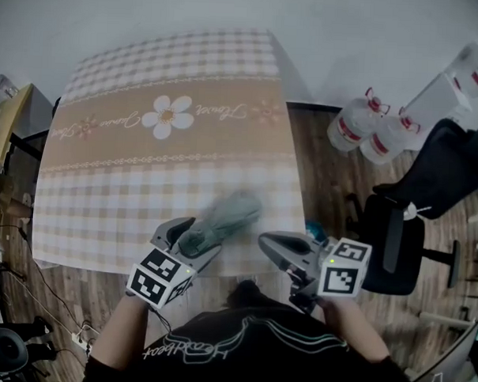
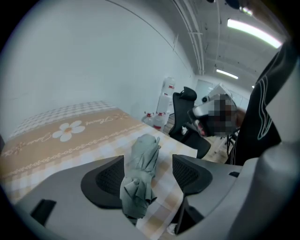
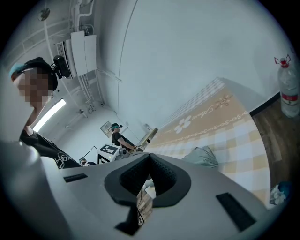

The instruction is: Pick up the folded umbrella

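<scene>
The folded umbrella (image 1: 224,219) is grey-green and lies slantwise on the checked tablecloth (image 1: 144,190), close to the table's near edge. My left gripper (image 1: 193,241) stands open around its near end. In the left gripper view the umbrella (image 2: 140,173) runs between the two spread pads (image 2: 108,180), bunched fabric close to the left one, neither pressing on it. My right gripper (image 1: 278,248) hovers at the table's near right corner, jaws shut and empty, to the right of the umbrella. From the right gripper (image 3: 149,157) view the umbrella (image 3: 202,157) lies ahead on the cloth.
Large water bottles (image 1: 360,128) stand on the wooden floor right of the table, with a black office chair (image 1: 411,225) nearer. A power strip (image 1: 80,344) and cables lie at lower left. A white flower print (image 1: 169,114) marks the cloth's far half.
</scene>
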`<state>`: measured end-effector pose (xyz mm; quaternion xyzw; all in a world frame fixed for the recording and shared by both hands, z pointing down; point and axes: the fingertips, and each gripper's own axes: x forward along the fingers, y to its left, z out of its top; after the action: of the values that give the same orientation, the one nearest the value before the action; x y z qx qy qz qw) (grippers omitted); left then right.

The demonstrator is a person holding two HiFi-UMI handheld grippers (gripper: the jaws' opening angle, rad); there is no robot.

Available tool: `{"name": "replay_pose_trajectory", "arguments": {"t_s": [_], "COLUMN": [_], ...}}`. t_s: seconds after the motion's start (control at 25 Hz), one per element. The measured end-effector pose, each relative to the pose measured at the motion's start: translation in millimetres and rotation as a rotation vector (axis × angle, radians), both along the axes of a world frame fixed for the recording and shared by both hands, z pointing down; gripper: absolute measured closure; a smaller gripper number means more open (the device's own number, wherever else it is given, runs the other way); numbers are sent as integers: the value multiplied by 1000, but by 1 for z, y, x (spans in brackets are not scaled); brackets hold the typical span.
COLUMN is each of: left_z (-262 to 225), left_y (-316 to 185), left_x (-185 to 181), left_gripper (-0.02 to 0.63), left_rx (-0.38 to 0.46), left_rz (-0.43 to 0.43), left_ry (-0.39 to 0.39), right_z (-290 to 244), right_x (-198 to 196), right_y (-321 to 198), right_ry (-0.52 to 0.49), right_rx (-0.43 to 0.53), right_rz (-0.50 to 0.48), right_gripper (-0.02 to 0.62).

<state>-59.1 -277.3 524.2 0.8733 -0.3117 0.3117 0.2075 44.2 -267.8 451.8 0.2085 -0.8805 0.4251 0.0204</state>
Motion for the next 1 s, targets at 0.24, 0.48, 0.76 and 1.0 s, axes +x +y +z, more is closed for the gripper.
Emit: {"name": "replay_pose_trajectory", "arguments": {"t_s": [0.24,0.48,0.76,1.0], "left_z": [40,70,93,105], "left_y": [-6,-7,-3,-5], "left_x": [-4,-6,-7,-6], "left_gripper": [298,298,299,301], "left_rx": [-22,-64,-120,-129], "left_rz": [55,109,169,192], "left_ry": [-126,-218,-289,-332], "right_z": [15,27,32,34], "right_x": [8,16,21,22], "right_y": [-13,-22,-32,-34], "right_ry": [6,4,2,3], "right_rx": [-43,-79,-92,-88], "right_rz": [11,23,33,30], "right_gripper": [584,584,584,584]}}
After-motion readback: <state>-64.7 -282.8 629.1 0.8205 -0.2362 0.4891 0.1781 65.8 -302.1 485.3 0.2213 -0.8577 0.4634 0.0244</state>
